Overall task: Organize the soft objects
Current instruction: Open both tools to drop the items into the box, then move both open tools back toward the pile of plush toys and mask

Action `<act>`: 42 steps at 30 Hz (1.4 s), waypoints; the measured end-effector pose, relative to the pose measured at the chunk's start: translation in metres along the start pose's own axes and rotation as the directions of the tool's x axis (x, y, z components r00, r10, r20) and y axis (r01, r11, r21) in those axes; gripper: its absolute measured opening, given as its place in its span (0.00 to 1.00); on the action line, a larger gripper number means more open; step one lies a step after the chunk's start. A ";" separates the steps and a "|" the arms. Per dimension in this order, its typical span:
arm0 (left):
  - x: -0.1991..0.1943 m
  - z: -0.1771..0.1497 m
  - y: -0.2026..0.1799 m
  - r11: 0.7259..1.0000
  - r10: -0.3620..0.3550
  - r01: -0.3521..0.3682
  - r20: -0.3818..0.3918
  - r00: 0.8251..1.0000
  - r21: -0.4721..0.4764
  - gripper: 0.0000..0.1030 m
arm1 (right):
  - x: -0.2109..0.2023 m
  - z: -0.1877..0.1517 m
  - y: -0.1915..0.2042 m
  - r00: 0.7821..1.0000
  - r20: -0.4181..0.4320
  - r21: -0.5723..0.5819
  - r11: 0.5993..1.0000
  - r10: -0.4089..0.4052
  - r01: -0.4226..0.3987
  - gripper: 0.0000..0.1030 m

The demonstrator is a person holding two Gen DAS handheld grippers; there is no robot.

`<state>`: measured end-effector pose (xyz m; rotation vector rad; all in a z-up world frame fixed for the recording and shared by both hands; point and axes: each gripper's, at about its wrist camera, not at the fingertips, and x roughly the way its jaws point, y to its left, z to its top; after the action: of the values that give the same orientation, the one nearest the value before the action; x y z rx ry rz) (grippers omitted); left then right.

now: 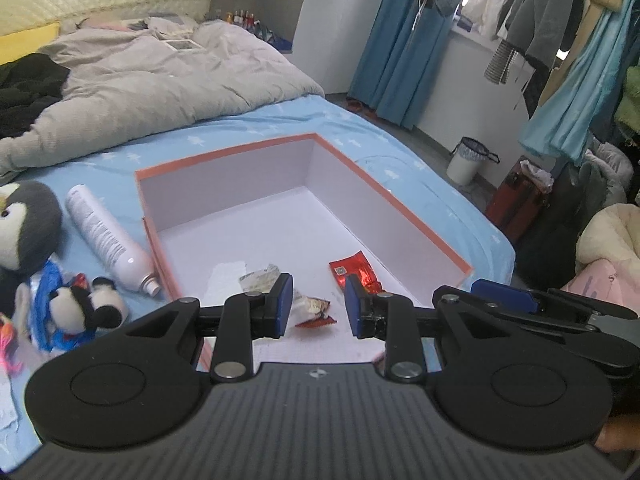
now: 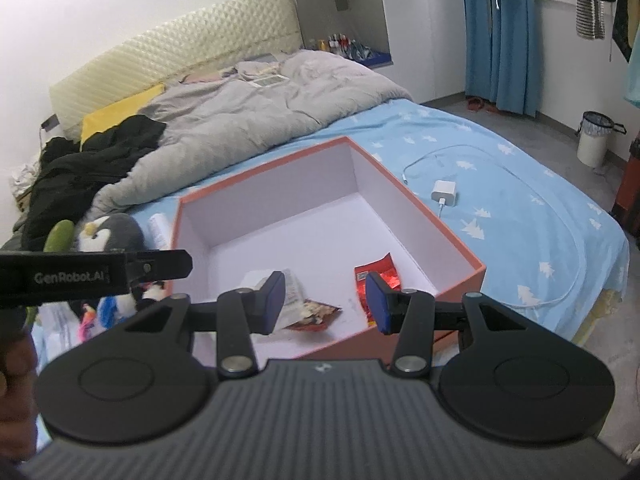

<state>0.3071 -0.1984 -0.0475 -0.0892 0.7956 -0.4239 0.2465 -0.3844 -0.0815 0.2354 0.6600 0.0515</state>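
Note:
An orange box with a white inside stands open on the blue bedsheet. On its floor lie a red snack packet, a white packet and a brown packet. My left gripper hovers over the box's near part, open, nothing between its pads. My right gripper hovers beside it over the same box, also open and empty. Left of the box lie a grey penguin plush, a small black-and-white plush and a white spray bottle.
A grey duvet and black clothes cover the far half of the bed. A white charger with its cable lies right of the box. On the floor stand a white bin and a red case, under hanging clothes.

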 end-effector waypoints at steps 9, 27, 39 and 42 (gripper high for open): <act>-0.069 -0.034 0.005 1.000 0.007 -0.006 0.058 0.998 -0.023 0.37 | -0.047 -0.024 0.027 0.999 0.038 -0.025 0.999 0.023 -0.023 0.46; -0.159 -0.108 0.019 0.995 0.062 -0.050 0.138 0.988 -0.092 0.40 | -0.101 -0.076 0.071 0.993 0.066 -0.078 0.993 0.094 -0.089 0.46; -0.185 -0.142 0.043 0.979 0.172 -0.152 0.146 0.974 -0.139 0.45 | -0.093 -0.102 0.093 0.984 0.033 -0.117 0.978 0.175 -0.170 0.46; -0.193 -0.152 0.053 0.971 0.206 -0.183 0.147 0.968 -0.154 0.45 | -0.090 -0.107 0.105 0.979 0.020 -0.141 0.969 0.205 -0.200 0.46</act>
<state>0.0972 -0.0607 -0.0364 -0.1718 0.6656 -0.1713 0.1125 -0.2722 -0.0851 0.1685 0.5932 0.2883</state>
